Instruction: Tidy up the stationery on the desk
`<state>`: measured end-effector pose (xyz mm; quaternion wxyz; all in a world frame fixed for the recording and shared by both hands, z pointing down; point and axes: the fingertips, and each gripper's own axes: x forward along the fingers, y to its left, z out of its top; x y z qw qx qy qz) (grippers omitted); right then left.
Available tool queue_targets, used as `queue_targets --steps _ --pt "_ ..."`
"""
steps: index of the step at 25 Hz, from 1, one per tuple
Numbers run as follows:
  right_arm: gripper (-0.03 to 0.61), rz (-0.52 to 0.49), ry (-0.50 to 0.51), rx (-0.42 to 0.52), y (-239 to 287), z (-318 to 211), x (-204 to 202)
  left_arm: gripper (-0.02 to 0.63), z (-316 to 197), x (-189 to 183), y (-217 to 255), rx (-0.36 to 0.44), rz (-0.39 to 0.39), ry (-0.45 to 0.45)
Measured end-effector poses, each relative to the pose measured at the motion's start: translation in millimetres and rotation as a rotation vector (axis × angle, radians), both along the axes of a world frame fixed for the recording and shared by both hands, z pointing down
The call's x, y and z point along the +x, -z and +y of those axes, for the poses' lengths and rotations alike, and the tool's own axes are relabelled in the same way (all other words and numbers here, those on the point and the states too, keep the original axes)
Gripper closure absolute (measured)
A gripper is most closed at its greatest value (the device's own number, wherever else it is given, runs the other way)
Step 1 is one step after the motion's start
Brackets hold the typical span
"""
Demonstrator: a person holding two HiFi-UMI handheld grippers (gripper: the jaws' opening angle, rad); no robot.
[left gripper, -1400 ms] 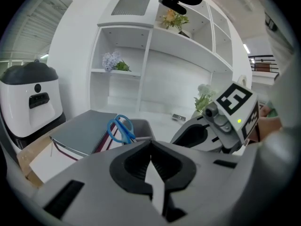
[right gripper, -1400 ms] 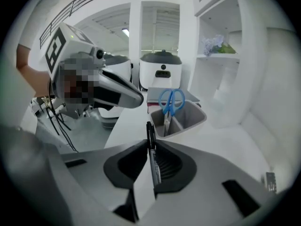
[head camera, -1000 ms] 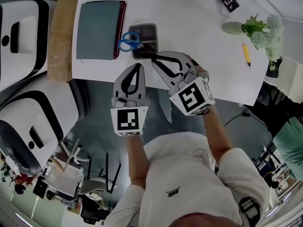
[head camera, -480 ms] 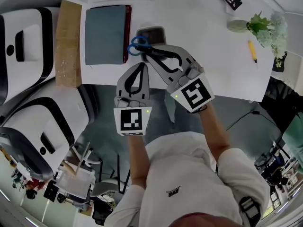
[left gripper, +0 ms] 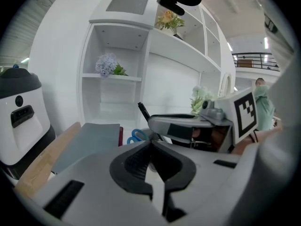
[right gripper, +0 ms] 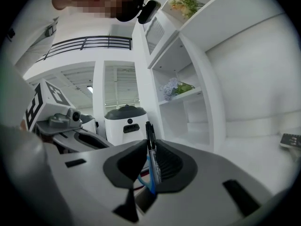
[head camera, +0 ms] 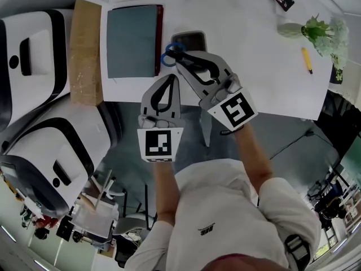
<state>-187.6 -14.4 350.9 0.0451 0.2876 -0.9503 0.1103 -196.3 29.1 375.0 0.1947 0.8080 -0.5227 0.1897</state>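
White counter, with a black pen pinched in the right jaws over a dark tray.

Spread over the counter (head camera: 242, 55) are a grey folder (head camera: 132, 41) with a dark red edge and, along its left side, a brown cardboard slab (head camera: 86, 52). The right gripper (head camera: 179, 61) reaches in above the dark tray (head camera: 192, 38) just right of the folder. Its jaws are pressed on the black pen (right gripper: 150, 135), which stands upright between them. The left gripper (head camera: 169, 78) hangs just beside it over the counter's near edge, jaws pressed together with nothing between them. Blue-handled scissors (head camera: 169, 58) lie at the tray's left edge, under the right jaws. Well apart, at the far right, a yellow pencil (head camera: 307, 60) lies near a potted plant (head camera: 318, 27).
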Motion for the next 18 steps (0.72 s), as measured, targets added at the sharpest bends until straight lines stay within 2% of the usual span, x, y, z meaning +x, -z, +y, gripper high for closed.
queue_targets --steps 9,14,18 --pt "0.506 0.037 -0.054 -0.006 -17 4 9 0.614 1 -3 -1 -0.002 -0.004 -0.013" --pt "0.506 0.072 -0.086 0.006 -13 8 33 0.614 -2 14 4 0.004 0.018 -0.042" --pt "0.506 0.083 -0.143 0.001 -10 10 64 0.614 -4 40 8 0.02 0.024 -0.107"
